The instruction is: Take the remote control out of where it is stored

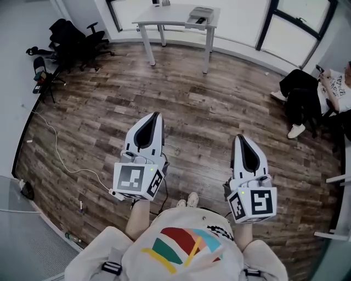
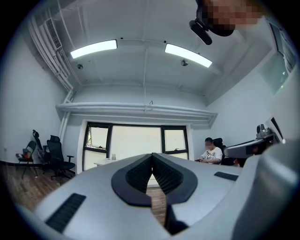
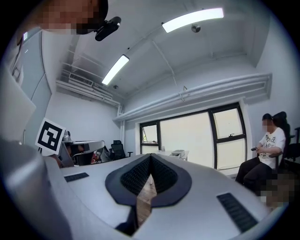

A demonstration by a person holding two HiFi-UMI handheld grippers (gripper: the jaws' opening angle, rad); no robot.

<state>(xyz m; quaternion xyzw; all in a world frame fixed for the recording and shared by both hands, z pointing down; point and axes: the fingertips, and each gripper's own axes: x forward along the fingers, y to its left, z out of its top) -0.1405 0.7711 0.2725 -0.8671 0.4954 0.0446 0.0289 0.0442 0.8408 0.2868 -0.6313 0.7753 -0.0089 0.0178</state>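
Note:
No remote control shows in any view. In the head view my left gripper (image 1: 158, 114) is held over the wooden floor at waist height, tips pointing away from me. My right gripper (image 1: 239, 137) hangs beside it to the right, also pointing forward. Both are shut and hold nothing. In the left gripper view the tips of the left gripper (image 2: 152, 154) meet, with a window behind them. The right gripper view shows the right gripper (image 3: 150, 156) with its tips closed together too.
A white desk (image 1: 170, 24) with a grey device (image 1: 201, 15) on it stands at the far wall under the windows. Black office chairs (image 1: 71, 41) stand at far left. A seated person (image 1: 329, 90) is at the right. A white cable (image 1: 66, 159) lies on the floor.

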